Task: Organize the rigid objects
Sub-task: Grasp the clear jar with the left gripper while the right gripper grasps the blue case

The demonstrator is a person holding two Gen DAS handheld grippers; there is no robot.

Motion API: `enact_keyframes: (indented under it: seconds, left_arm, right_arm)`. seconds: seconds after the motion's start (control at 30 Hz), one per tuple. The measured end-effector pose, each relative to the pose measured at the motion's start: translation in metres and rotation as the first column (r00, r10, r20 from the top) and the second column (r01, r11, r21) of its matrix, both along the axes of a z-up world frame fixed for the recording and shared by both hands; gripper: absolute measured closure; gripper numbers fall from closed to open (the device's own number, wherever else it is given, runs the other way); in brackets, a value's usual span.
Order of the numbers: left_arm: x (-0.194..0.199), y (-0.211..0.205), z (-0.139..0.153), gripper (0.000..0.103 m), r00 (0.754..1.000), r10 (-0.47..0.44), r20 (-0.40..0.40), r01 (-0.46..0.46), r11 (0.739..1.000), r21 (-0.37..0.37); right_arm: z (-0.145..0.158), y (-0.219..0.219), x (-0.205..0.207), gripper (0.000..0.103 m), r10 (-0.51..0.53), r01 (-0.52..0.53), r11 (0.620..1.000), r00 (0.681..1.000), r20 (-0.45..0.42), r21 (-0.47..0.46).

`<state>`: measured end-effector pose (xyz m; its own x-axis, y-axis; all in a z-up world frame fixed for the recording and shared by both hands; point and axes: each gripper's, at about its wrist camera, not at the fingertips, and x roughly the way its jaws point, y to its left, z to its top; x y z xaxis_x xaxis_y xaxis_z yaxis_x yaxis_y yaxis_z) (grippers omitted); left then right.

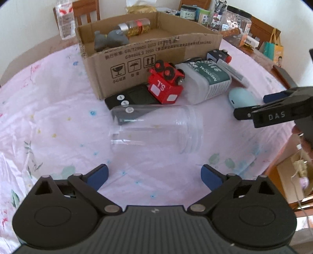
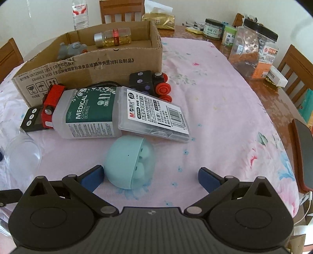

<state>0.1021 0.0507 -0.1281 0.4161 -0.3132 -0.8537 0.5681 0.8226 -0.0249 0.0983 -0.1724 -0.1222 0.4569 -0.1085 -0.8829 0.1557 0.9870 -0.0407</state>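
Observation:
A clear plastic jar [image 1: 156, 131] lies on its side on the pink cloth, just ahead of my left gripper [image 1: 154, 173], which is open and empty. Behind it lie a black digital scale [image 1: 135, 97], a red toy train [image 1: 166, 84] and a cotton swab box [image 2: 88, 113]. A clear labelled case [image 2: 156, 115] and a black toy train [image 2: 150, 82] lie by the cardboard box [image 2: 88, 64]. My right gripper [image 2: 150, 175] is open around a light-blue earbud case [image 2: 129, 162], which sits against the left finger. The cardboard box holds a grey toy [image 1: 111, 39] and a gold-filled bottle [image 1: 137, 26].
Jars and packets [image 2: 252, 45] crowd the far right of the table. A water bottle [image 2: 79, 12] and wooden chairs stand behind the box. A phone [image 2: 303, 156] lies at the right table edge. Bare cloth spreads right of the objects.

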Motion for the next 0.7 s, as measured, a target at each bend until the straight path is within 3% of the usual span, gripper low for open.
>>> enact_keyframes:
  seconds: [0.17, 0.7]
  left_arm:
    - [-0.004, -0.007, -0.003, 0.000, 0.998, 0.022, 0.058, -0.021, 1.000, -0.014]
    - [0.006, -0.011, -0.004, 0.000, 0.995, 0.044, 0.095, -0.043, 0.999, -0.011]
  right_arm:
    - [-0.001, 0.001, -0.007, 0.000, 0.003, -0.003, 1.000, 0.999, 0.041, -0.006]
    - [-0.004, 0.021, -0.003, 0.000, 0.021, -0.020, 1.000, 0.997, 0.076, -0.009]
